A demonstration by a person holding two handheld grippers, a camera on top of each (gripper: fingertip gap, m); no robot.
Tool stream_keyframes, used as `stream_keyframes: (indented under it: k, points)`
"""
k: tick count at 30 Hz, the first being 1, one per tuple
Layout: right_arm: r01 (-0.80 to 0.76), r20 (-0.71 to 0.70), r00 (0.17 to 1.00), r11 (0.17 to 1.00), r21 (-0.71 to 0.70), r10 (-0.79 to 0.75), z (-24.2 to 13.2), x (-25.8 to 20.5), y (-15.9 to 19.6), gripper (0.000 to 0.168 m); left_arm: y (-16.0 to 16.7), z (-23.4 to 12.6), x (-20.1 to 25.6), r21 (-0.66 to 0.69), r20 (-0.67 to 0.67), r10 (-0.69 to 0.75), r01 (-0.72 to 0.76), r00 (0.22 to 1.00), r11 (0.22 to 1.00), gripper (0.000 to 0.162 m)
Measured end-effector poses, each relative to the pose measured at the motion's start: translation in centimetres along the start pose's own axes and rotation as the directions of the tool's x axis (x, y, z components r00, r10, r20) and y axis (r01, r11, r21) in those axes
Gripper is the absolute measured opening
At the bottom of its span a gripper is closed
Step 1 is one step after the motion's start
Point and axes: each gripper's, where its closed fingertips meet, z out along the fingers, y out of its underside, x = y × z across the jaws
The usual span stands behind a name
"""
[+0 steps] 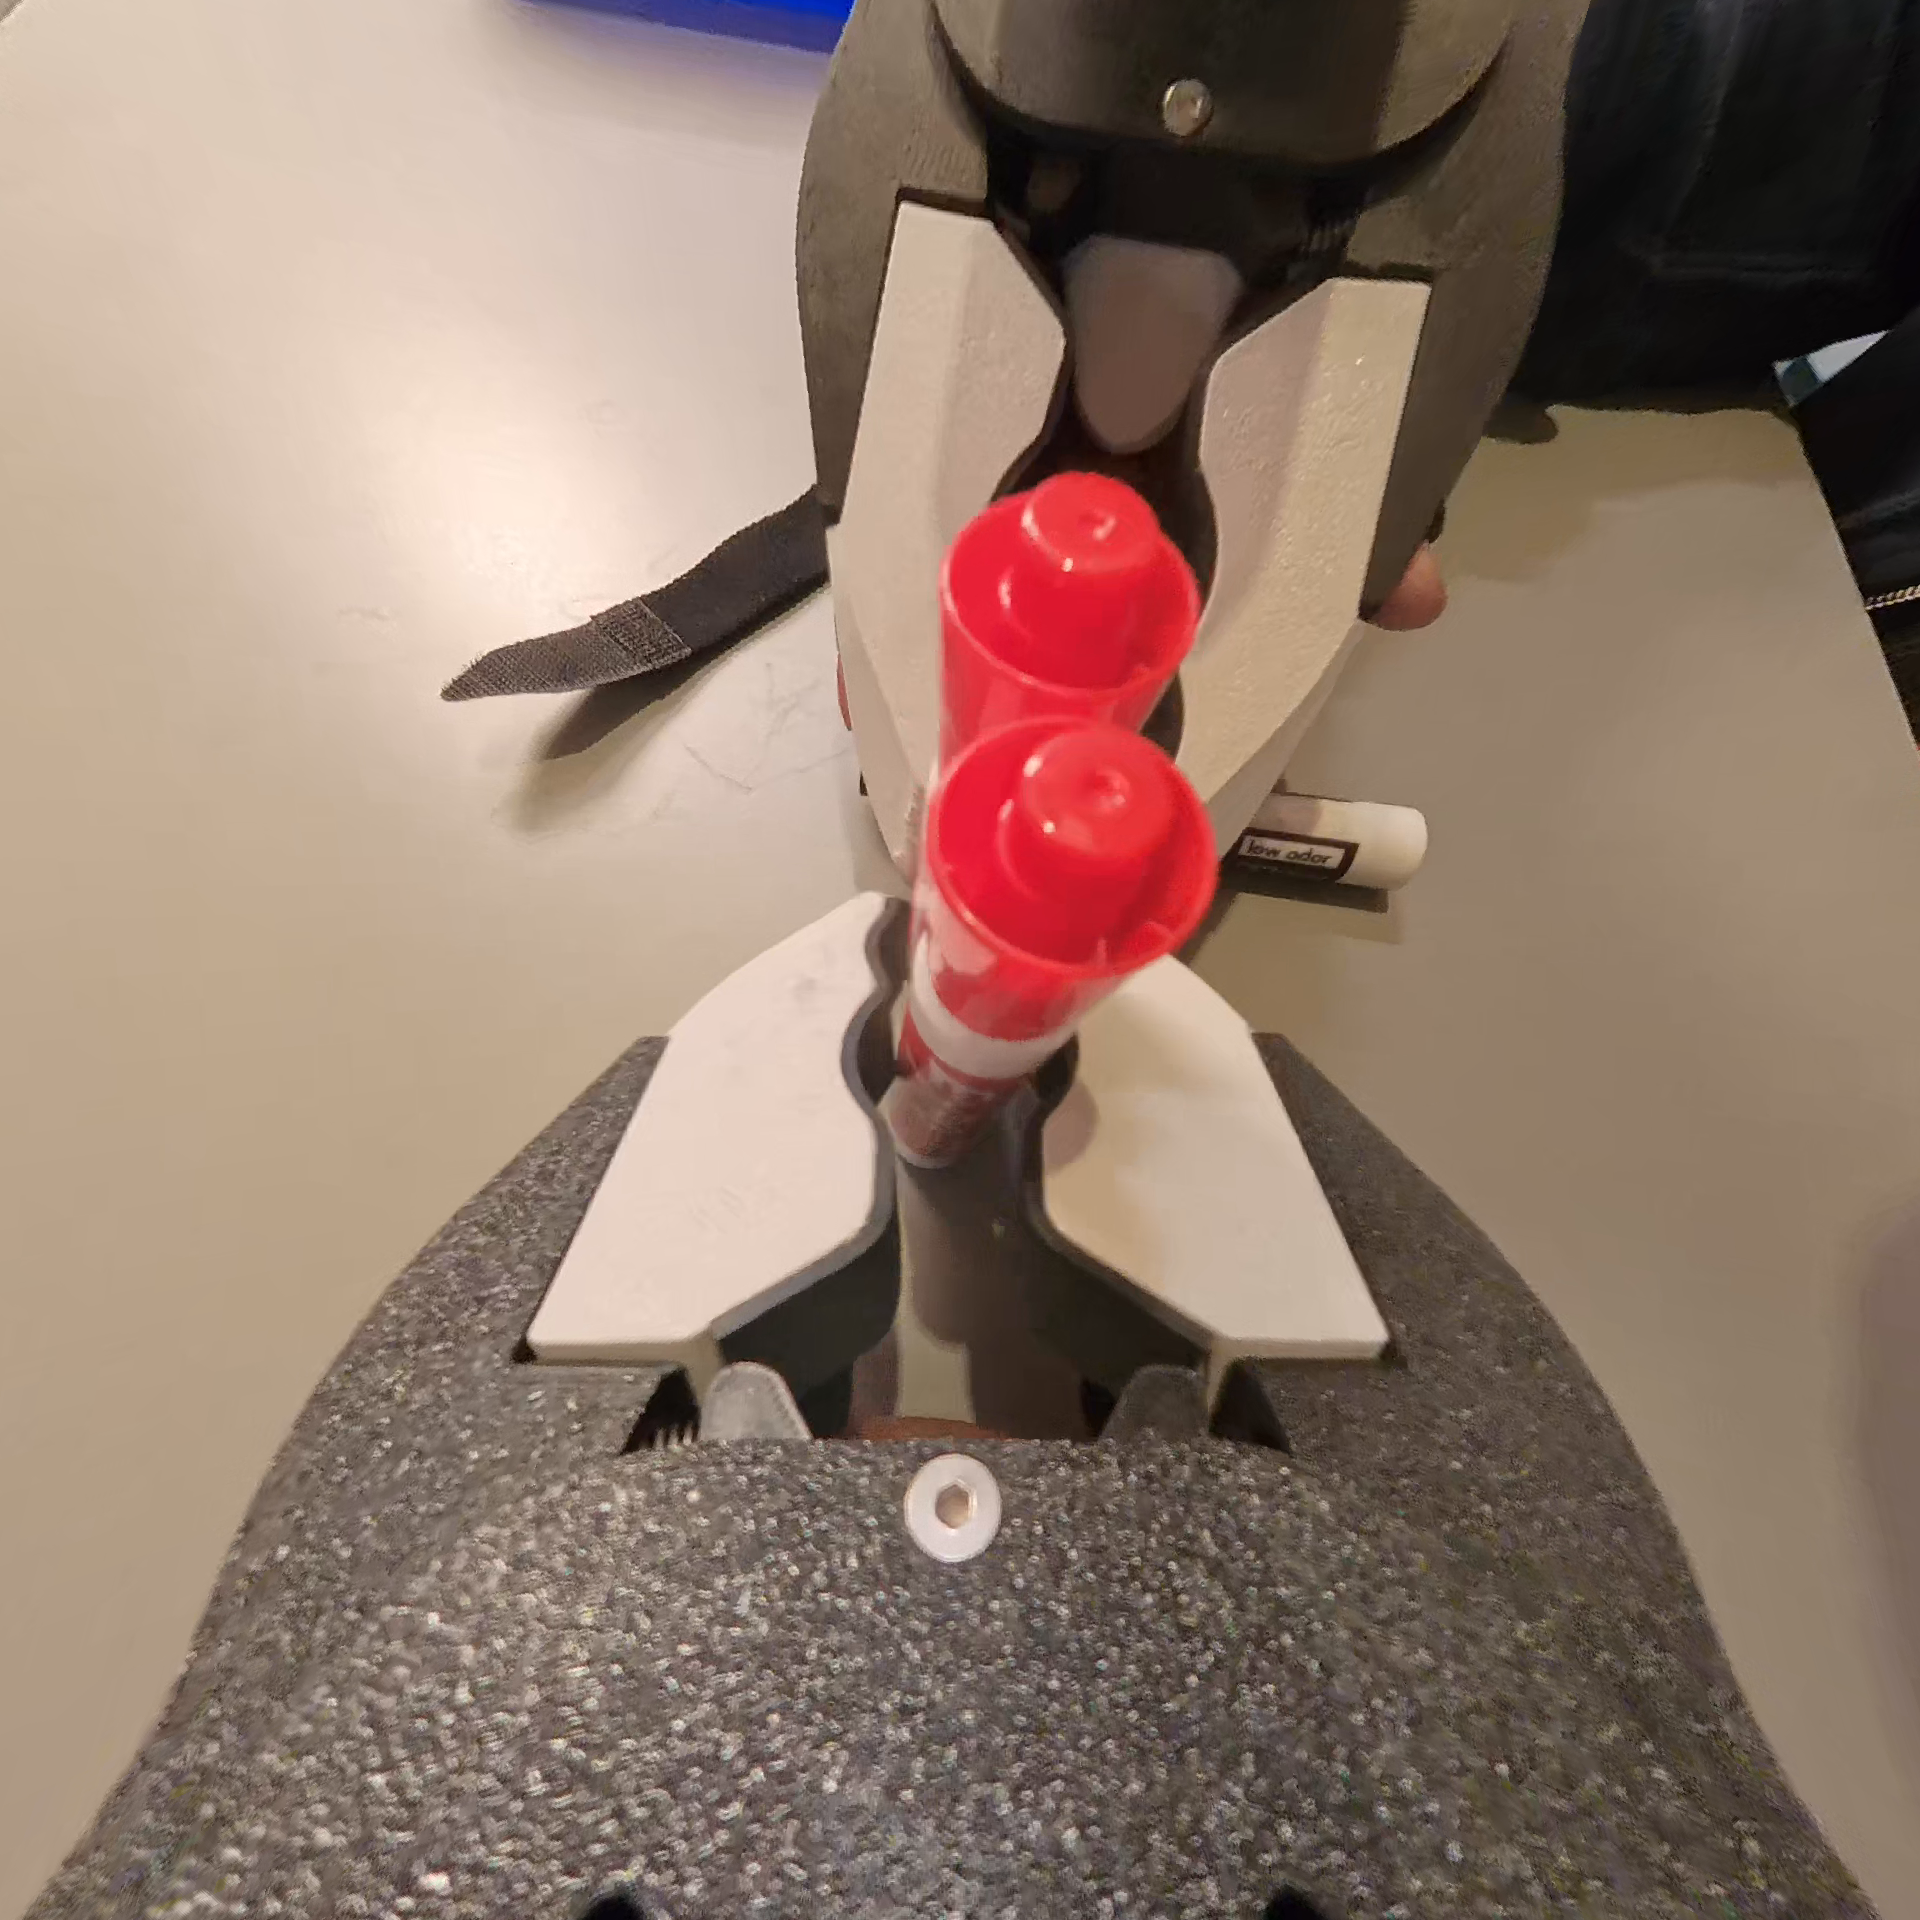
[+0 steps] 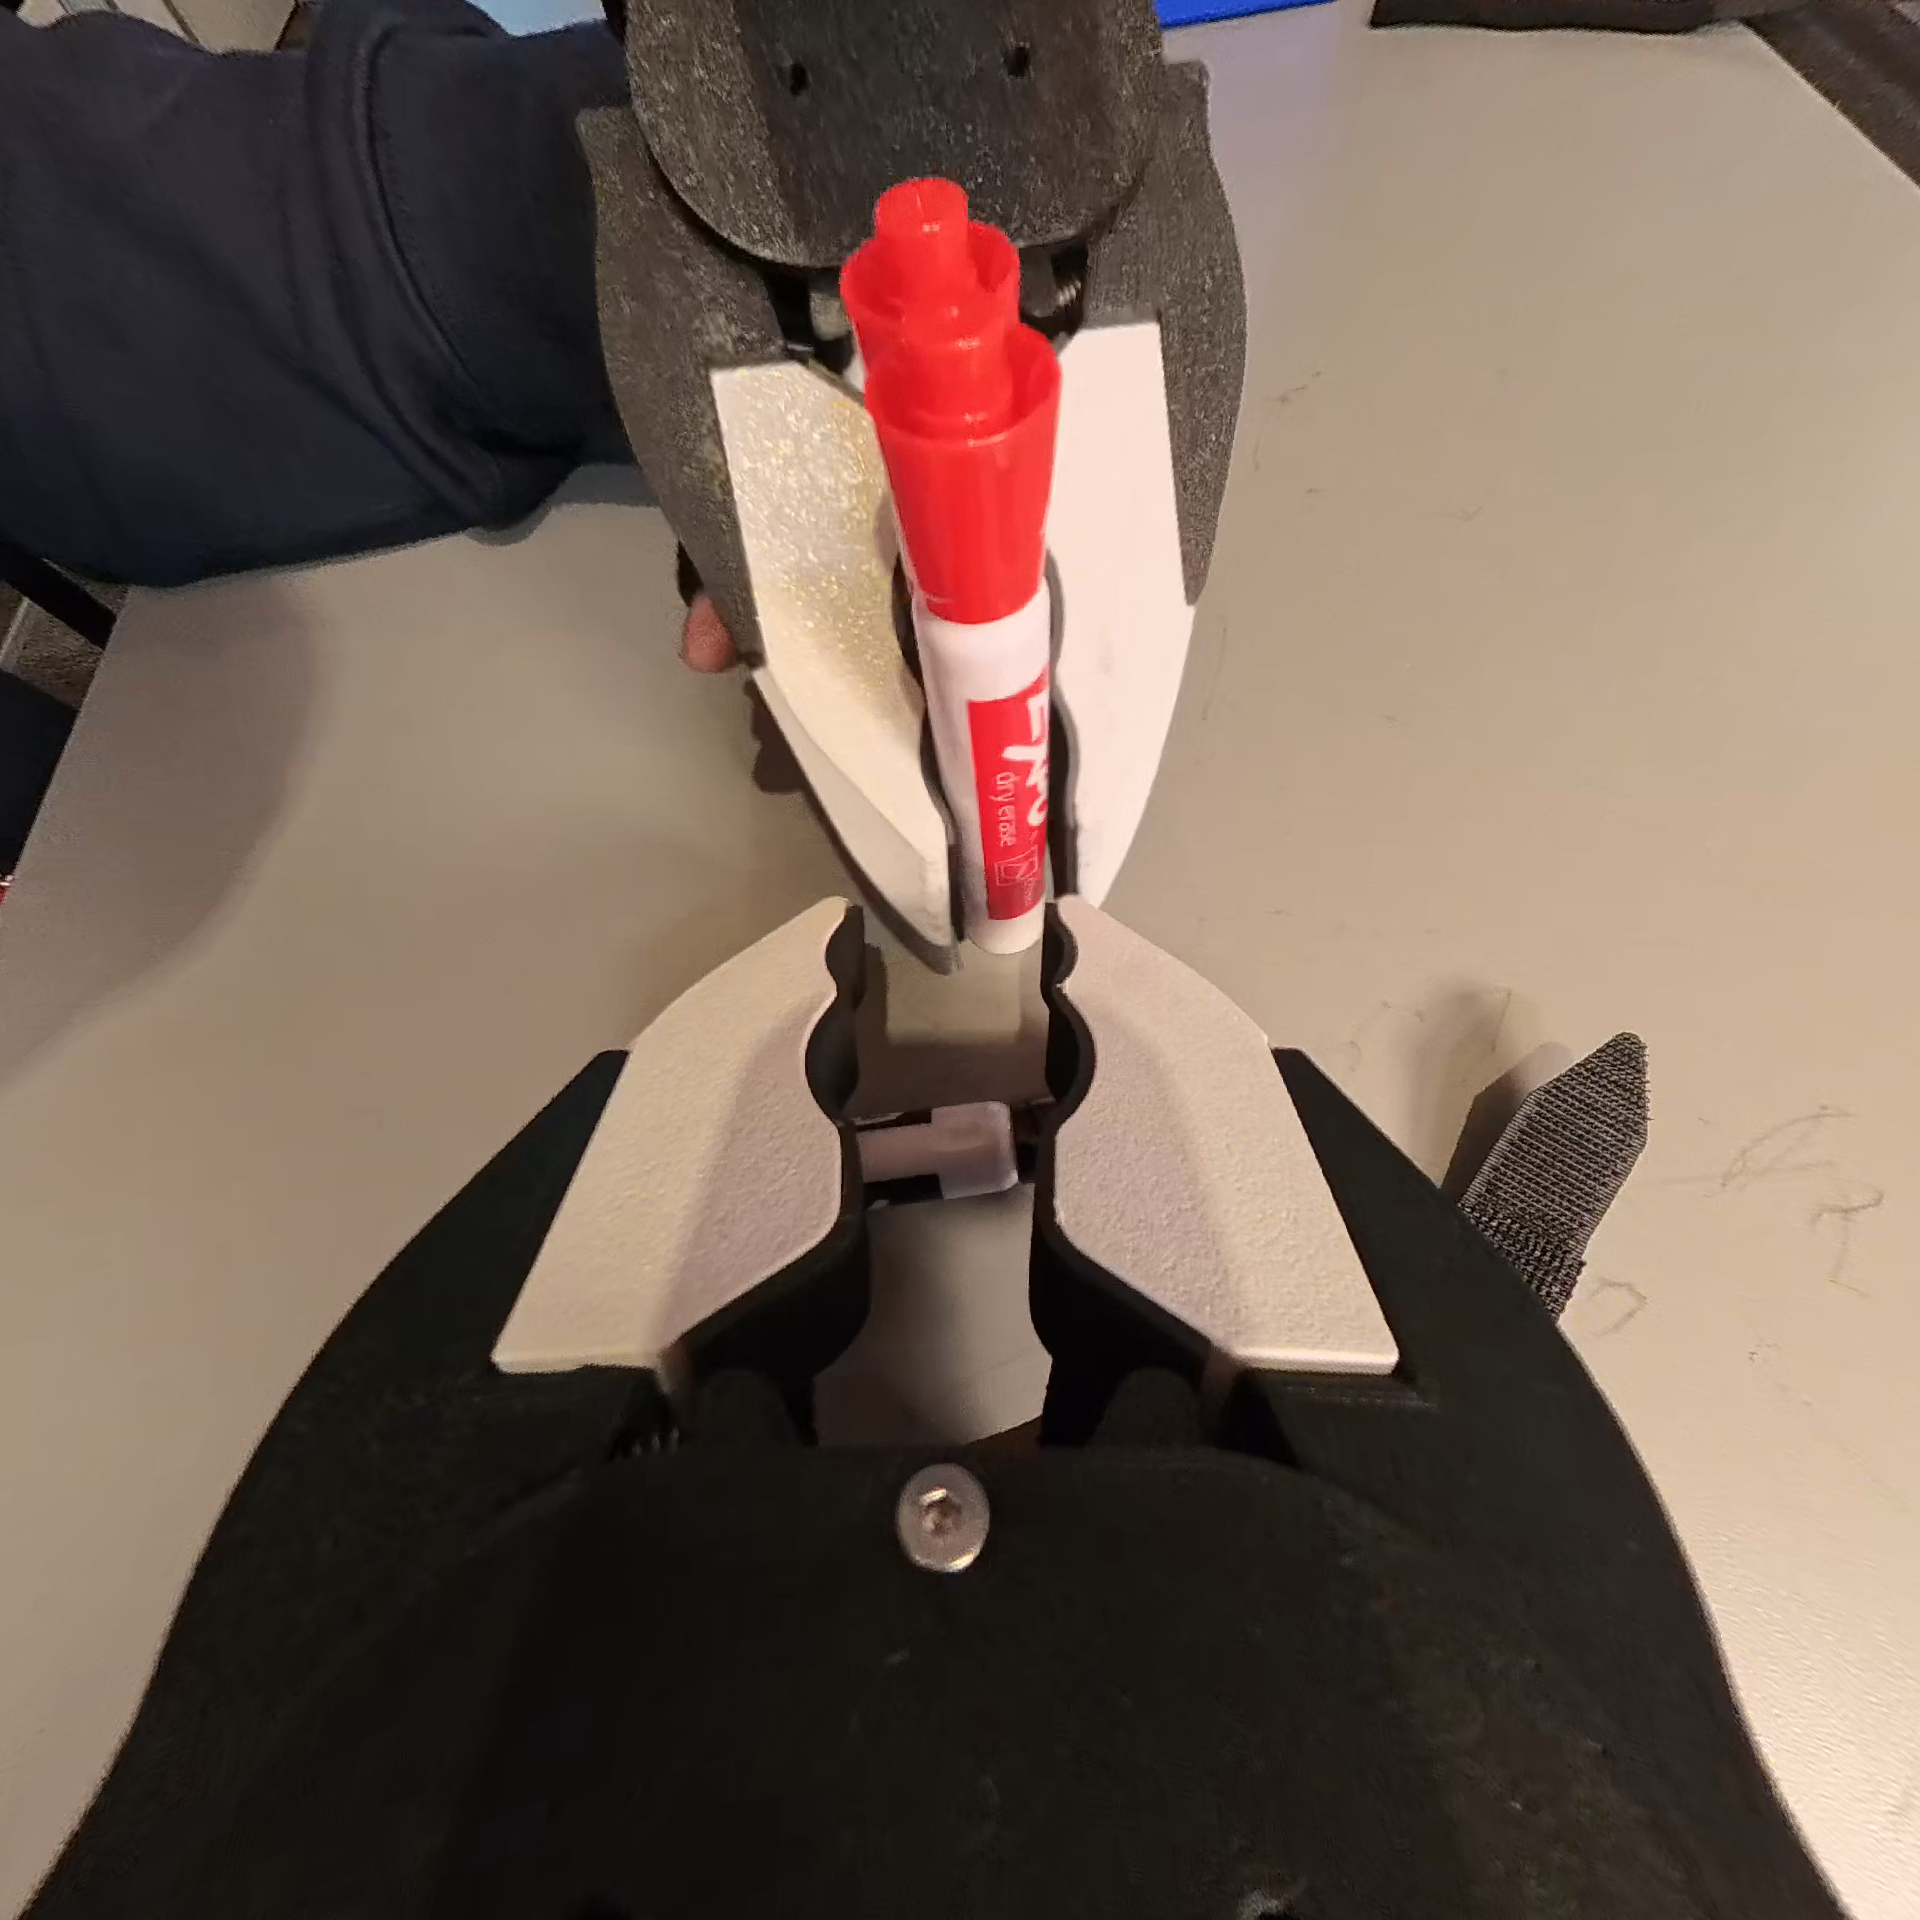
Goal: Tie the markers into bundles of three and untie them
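Observation:
My left gripper [image 1: 997,997] is shut on two red-capped white markers [image 1: 1070,831], held side by side with their caps tilted up towards its camera. They also show in the right wrist view [image 2: 977,499], clamped by the left gripper [image 2: 1003,904]. My right gripper [image 2: 951,935] is open, tip to tip with the left one. A third marker [image 2: 956,1143] lies on the table below its jaws; its white end [image 1: 1371,842] sticks out in the left wrist view. A black hook-and-loop strap [image 1: 644,629] lies loose on the table, beside the right gripper [image 2: 1558,1174].
The beige table [image 1: 312,312] has faint pen marks. A blue object [image 1: 707,16] sits at its far edge. A person's dark sleeve [image 2: 260,291] reaches in behind the left gripper. The table's edge [image 1: 1849,582] runs along the right. My left and right fingertips are right by each other.

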Motion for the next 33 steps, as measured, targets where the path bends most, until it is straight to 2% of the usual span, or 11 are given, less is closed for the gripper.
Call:
stream_keyframes:
  k: [8, 12, 15, 19, 22, 25, 29, 33]
  points:
    - [0.0, -0.037, 0.999, 1.0, -0.001, 0.0, -0.3, 0.6, -0.1, 0.033, -0.6, -0.4, -1.2, 0.048, 0.038, -0.078, 0.076, 0.996, 0.996, 0.02]
    - [-0.027, -0.111, 0.993, 1.0, -0.011, 0.025, -0.4, 1.7, 0.0, 0.038, -1.6, -0.9, -2.2, 0.146, 0.01, -0.259, 0.255, 0.966, 0.956, 0.021]
    - [-0.052, -0.196, 0.98, 0.998, -0.036, 0.044, -0.4, 2.7, 0.1, 0.04, -1.9, -1.0, -3.8, 0.214, 0.017, -0.44, 0.427, 0.898, 0.879, 0.02]
    - [-0.092, -0.309, 0.948, 0.994, -0.059, 0.069, -0.4, 3.6, 0.2, 0.047, -2.4, -1.4, -5.5, 0.343, -0.006, -0.644, 0.607, 0.765, 0.717, 0.021]
    - [-0.121, -0.364, 0.926, 0.992, -0.043, 0.097, -0.3, 3.9, -0.1, 0.051, -3.3, -2.0, -6.2, 0.454, -0.068, -0.741, 0.682, 0.668, 0.573, 0.021]
    - [-0.114, -0.423, 0.902, 0.992, -0.051, 0.082, -0.2, 4.4, -0.1, 0.054, -3.8, -1.9, -6.0, 0.508, -0.112, -0.784, 0.713, 0.611, 0.483, 0.021]
    - [-0.093, -0.455, 0.889, 0.994, -0.06, 0.056, -0.1, 4.8, -0.1, 0.053, -4.1, -1.4, -5.5, 0.545, -0.139, -0.817, 0.732, 0.56, 0.409, 0.021]
    - [-0.073, -0.471, 0.882, 0.994, -0.077, 0.028, 0.0, 5.1, 0.0, 0.049, -4.3, -0.4, -4.8, 0.545, -0.142, -0.825, 0.739, 0.548, 0.397, 0.02]
